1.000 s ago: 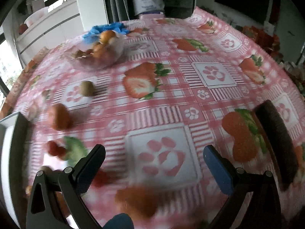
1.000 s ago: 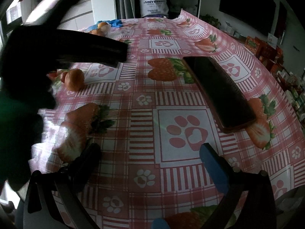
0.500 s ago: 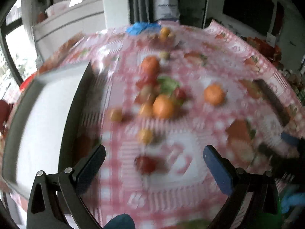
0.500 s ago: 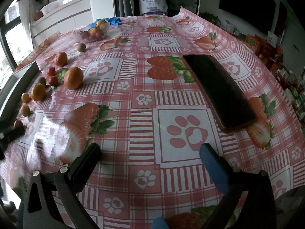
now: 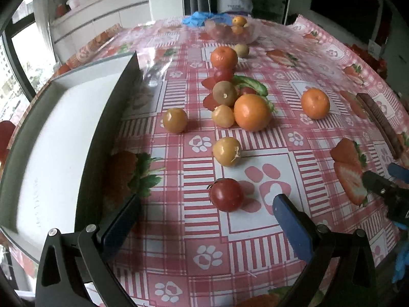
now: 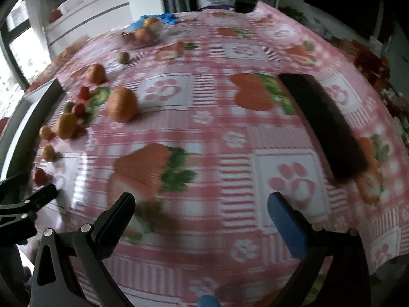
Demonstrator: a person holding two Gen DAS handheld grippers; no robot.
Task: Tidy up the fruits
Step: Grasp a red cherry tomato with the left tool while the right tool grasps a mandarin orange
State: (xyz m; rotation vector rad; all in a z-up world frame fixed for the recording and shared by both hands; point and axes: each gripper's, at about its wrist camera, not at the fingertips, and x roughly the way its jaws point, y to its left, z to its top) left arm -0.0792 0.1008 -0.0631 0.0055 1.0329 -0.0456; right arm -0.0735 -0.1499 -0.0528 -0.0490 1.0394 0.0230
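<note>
Blur has cleared in the left view since half a second ago, while the right view has smeared. Left hand-held gripper (image 5: 205, 215) gapes wide and empty just short of a tomato (image 5: 226, 194) on the bench (image 5: 255, 243); right hand-held gripper (image 6: 202, 212) is wide too. Beyond lie oranges (image 5: 251, 112), a white tray (image 5: 51, 138) (left), a bowl (image 5: 231, 29). Bag lettering is unreadable.

Loose oranges (image 5: 252, 112), yellow-brown small fruits (image 5: 226, 151), red tomato (image 5: 226, 194) scattered on cloth beside tray (image 5: 51, 138).
</note>
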